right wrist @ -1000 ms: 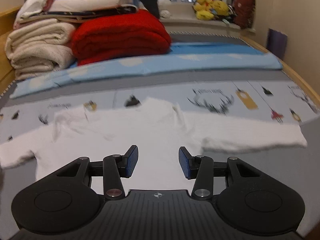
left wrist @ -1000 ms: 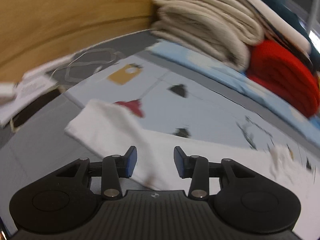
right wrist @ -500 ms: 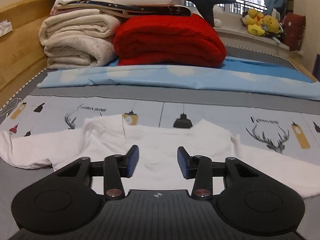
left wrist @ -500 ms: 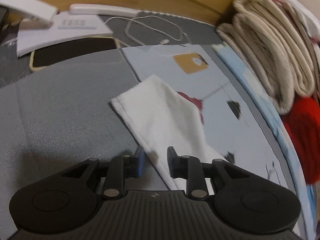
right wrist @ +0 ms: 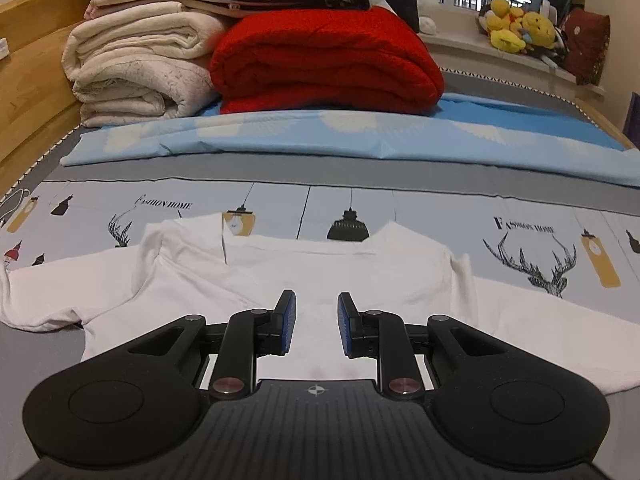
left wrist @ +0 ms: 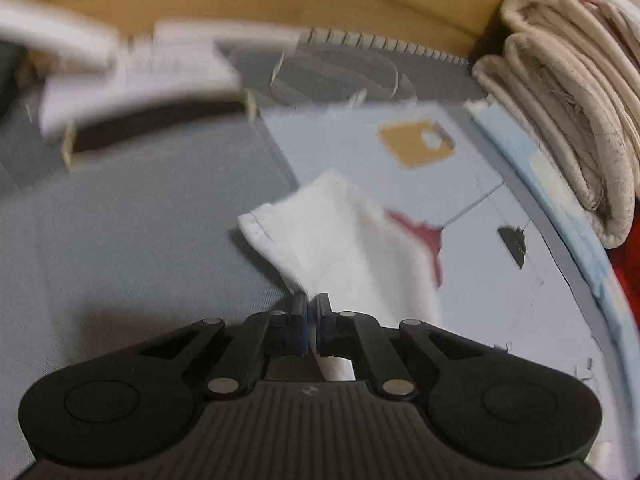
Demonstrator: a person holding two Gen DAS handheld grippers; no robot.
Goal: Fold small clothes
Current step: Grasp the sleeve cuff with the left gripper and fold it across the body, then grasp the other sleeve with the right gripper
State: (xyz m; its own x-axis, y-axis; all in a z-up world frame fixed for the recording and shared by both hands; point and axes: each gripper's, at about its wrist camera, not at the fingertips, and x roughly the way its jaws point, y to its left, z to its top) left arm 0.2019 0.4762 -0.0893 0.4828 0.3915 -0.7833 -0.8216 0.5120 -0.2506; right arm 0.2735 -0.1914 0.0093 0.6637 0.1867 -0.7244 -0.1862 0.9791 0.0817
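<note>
White long-sleeved cotton shirt (right wrist: 304,276) spread flat across the printed grey bed sheet (right wrist: 400,204), left gripper (left wrist: 311,307) fingers pinching its left sleeve (left wrist: 340,236) edge near the cuff, right gripper (right wrist: 317,312) fingers spread above the shirt's body, folded red blanket (right wrist: 324,64) toward the bed's far edge.

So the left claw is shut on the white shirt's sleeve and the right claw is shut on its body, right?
Not quite. In the right wrist view the right claw is open above the white shirt, gripping nothing. The left claw is shut on the sleeve, as you said.
</note>
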